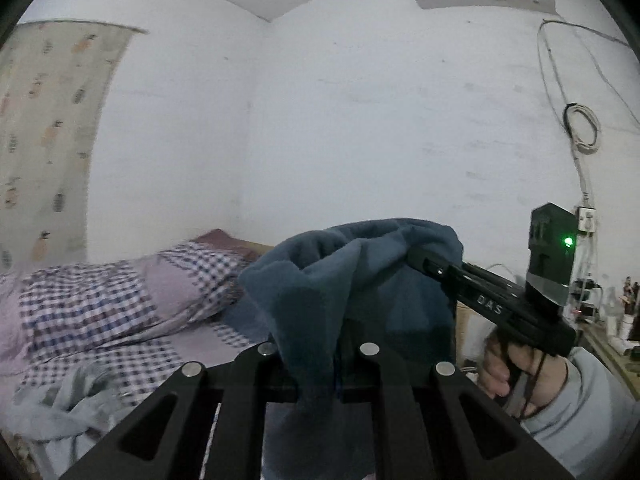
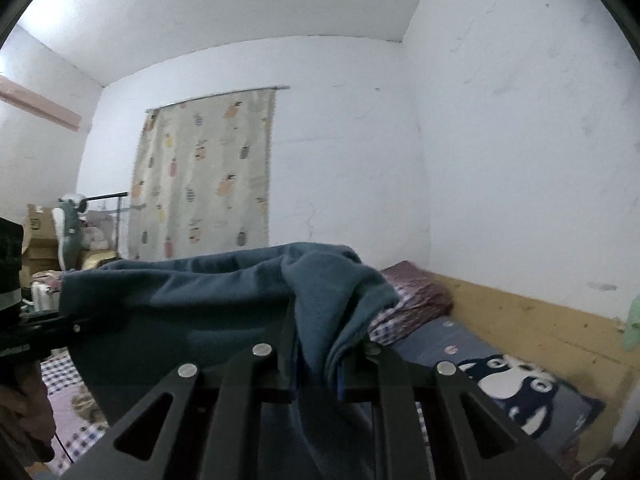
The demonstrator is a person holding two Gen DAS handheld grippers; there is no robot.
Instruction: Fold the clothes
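Note:
A dark blue fleece garment hangs in the air above the bed, stretched between both grippers. My left gripper is shut on one bunched edge, which drapes down over its fingers and hides the tips. The right gripper shows in the left wrist view reaching in from the right, its tips buried in the cloth. In the right wrist view the same garment fills the middle, and my right gripper is shut on a fold of it. The left gripper enters at the far left, clamped on the cloth's other end.
Below lies a bed with a purple checked quilt and a pillow. A cartoon-print sheet and a wooden bed rail are at right. A patterned curtain, boxes and a cluttered shelf line the walls.

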